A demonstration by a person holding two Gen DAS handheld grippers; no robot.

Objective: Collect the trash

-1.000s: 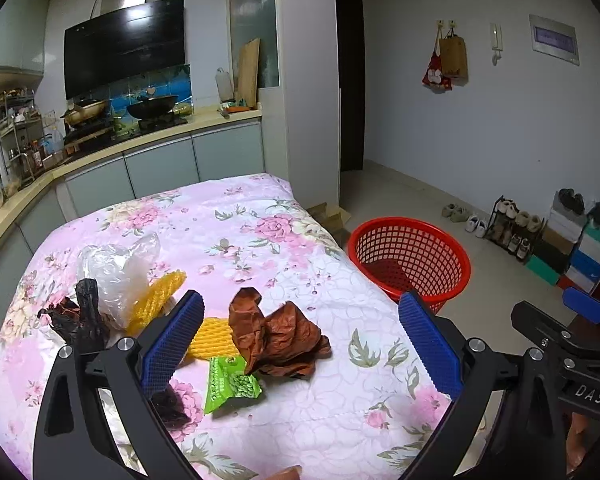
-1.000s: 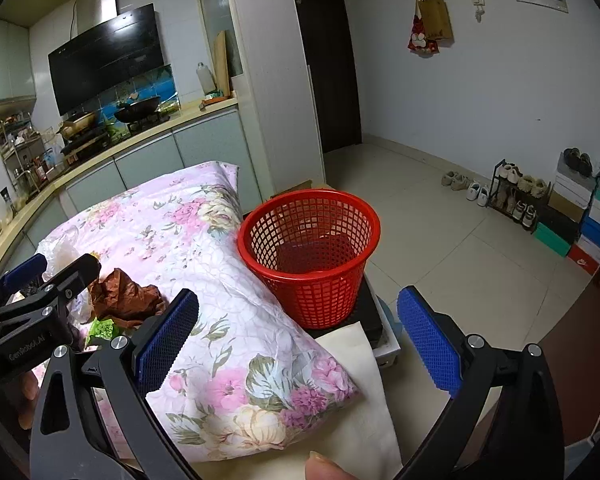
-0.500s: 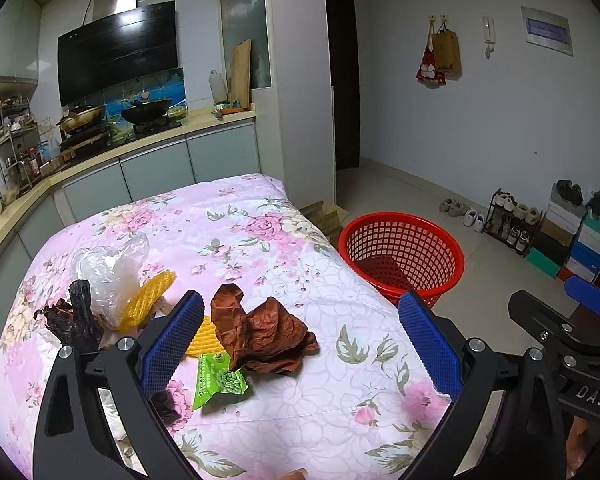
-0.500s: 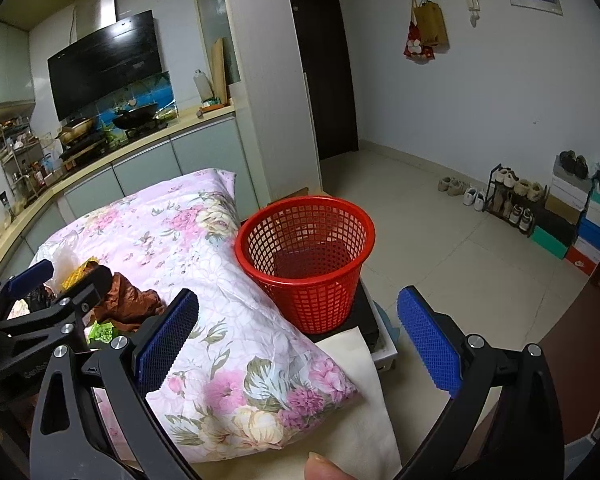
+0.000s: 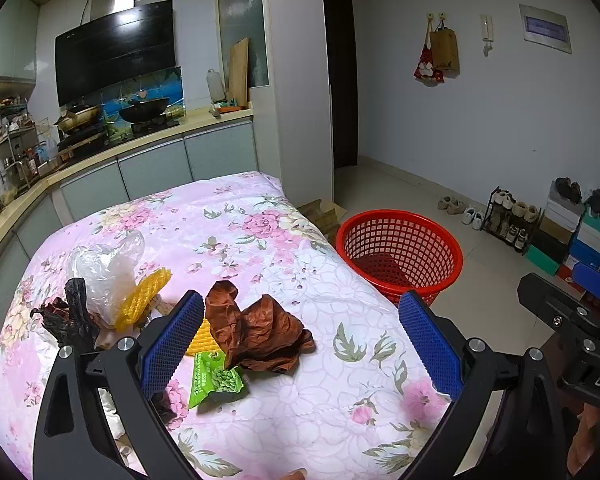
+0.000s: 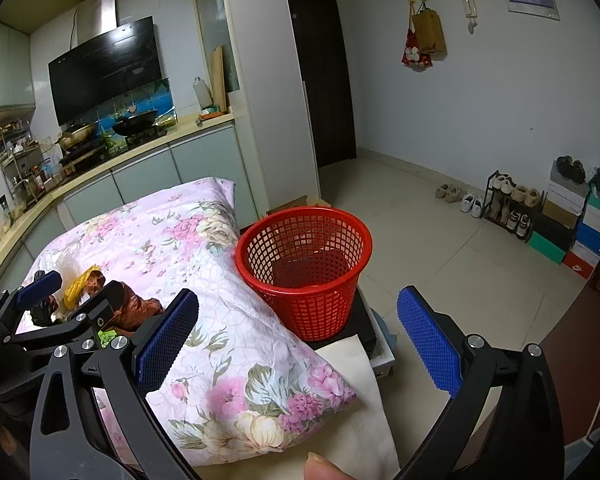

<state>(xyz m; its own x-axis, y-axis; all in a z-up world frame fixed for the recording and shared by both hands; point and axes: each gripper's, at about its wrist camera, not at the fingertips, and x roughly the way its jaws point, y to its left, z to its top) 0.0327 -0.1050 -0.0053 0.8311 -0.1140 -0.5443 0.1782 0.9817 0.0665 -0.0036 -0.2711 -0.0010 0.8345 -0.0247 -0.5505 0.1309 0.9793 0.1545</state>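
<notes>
Trash lies on a pink floral quilt [image 5: 260, 240]: a crumpled brown paper [image 5: 260, 328], a green snack wrapper [image 5: 214, 380], yellow foam netting [image 5: 142, 298], a clear plastic bag [image 5: 104, 264] and a black crumpled bag [image 5: 70, 318]. My left gripper [image 5: 300, 340] hovers open above the brown paper, holding nothing. A red mesh basket [image 6: 304, 268] stands beside the quilt's right edge. My right gripper [image 6: 298, 342] is open and empty, in front of the basket. The left gripper [image 6: 68, 292] appears at the left of the right wrist view, over the trash.
A kitchen counter [image 5: 140, 144] with a stove runs behind the quilt. A shoe rack [image 5: 512, 220] and stacked shoeboxes [image 5: 576, 244] line the right wall. The tiled floor [image 6: 440, 248] lies beyond the basket. A white cloth [image 6: 360, 420] lies under the quilt's near corner.
Both grippers have drawn back and risen a little, so the trash pile and basket sit slightly lower and farther in view. Both stay open and empty.
</notes>
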